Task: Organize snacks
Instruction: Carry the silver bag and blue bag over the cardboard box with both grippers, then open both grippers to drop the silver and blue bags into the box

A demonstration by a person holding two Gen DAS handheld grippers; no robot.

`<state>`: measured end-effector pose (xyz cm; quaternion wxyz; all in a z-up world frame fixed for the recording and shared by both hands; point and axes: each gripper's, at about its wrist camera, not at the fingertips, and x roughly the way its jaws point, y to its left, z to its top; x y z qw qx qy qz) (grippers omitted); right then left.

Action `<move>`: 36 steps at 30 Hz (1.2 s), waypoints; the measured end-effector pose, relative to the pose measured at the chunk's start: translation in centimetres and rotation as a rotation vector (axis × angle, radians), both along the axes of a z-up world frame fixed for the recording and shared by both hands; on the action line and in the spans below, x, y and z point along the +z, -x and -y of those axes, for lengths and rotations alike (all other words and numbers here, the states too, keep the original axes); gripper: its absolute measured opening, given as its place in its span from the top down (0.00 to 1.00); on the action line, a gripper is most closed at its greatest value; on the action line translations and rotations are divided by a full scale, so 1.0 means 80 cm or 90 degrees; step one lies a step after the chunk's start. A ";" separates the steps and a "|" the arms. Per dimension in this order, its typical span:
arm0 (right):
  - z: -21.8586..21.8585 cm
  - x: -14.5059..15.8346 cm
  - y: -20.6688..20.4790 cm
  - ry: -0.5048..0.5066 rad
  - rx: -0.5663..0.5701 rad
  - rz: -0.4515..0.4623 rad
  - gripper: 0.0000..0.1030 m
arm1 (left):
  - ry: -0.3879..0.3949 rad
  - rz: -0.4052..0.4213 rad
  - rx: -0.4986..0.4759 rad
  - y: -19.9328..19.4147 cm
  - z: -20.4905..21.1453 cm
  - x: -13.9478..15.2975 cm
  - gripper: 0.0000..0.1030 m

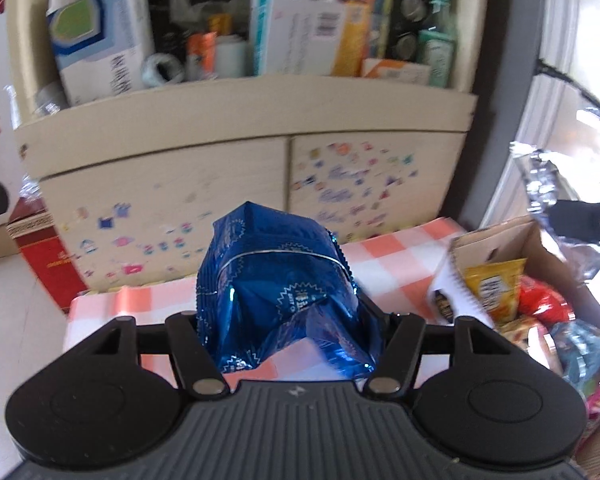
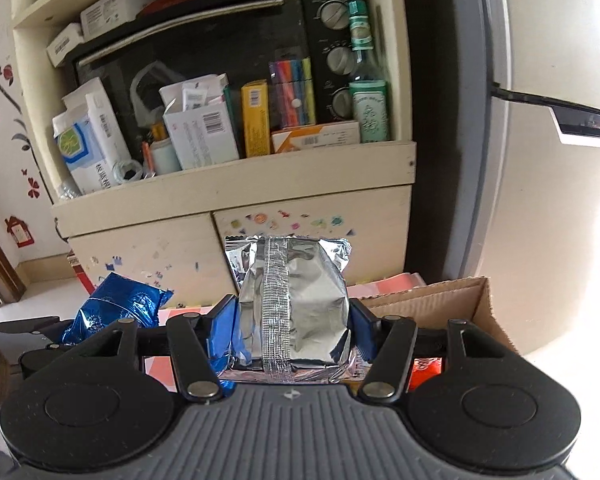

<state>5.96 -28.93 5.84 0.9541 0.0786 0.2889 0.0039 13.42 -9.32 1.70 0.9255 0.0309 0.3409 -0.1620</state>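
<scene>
- Cluttered cream cabinet point(image 2: 236, 200) is filling the background, its open shelf packed with boxes, bottles and a black toaster oven point(image 2: 204, 52); a checked orange-and-white tablecloth point(image 1: 384, 256) is covering the work surface below me.
- I am holding the left gripper point(image 1: 288, 320) clamped on a blue foil snack bag point(image 1: 276, 280), its jaws pressing the crinkled sides, with the bag standing clear above the cloth.
- I am holding the right gripper point(image 2: 292, 320) clamped on a silver foil packet point(image 2: 292, 296), seam side facing the camera, blue pads squeezing both flanks.
- Cardboard box point(image 1: 540, 248) is sitting to the right of the left gripper, already carrying a yellow pouch point(image 1: 492, 288), a red packet and other wrappers; from the right wrist view its rim point(image 2: 452, 292) is lying just beyond the silver packet.
- I am judging this as mid-carry, both snacks lifted and neither set down yet.
- Risks I am watching: both bags are air-filled and slick, so a harder squeeze could burst one or let it squirt out of the jaws.
- Both grippers are working near each other; the blue bag is showing at the left of the right wrist view, so a careless swing could knock the two together.
- Upright box flaps could be catching a bag on entry.
</scene>
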 end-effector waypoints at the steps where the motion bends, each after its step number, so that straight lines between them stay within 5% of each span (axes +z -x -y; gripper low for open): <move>1: 0.004 0.002 0.001 -0.001 -0.005 0.003 0.37 | 0.002 0.006 -0.008 0.003 0.005 0.002 0.40; 14: 0.082 0.016 0.026 -0.024 -0.104 0.035 0.37 | 0.061 0.032 -0.156 0.045 0.091 0.015 0.39; 30: 0.127 -0.007 0.044 -0.036 -0.203 -0.031 0.36 | 0.086 -0.007 -0.267 0.067 0.179 -0.009 0.38; 36: 0.133 -0.011 0.043 -0.046 -0.226 -0.045 0.19 | 0.064 -0.018 -0.282 0.076 0.196 -0.013 0.19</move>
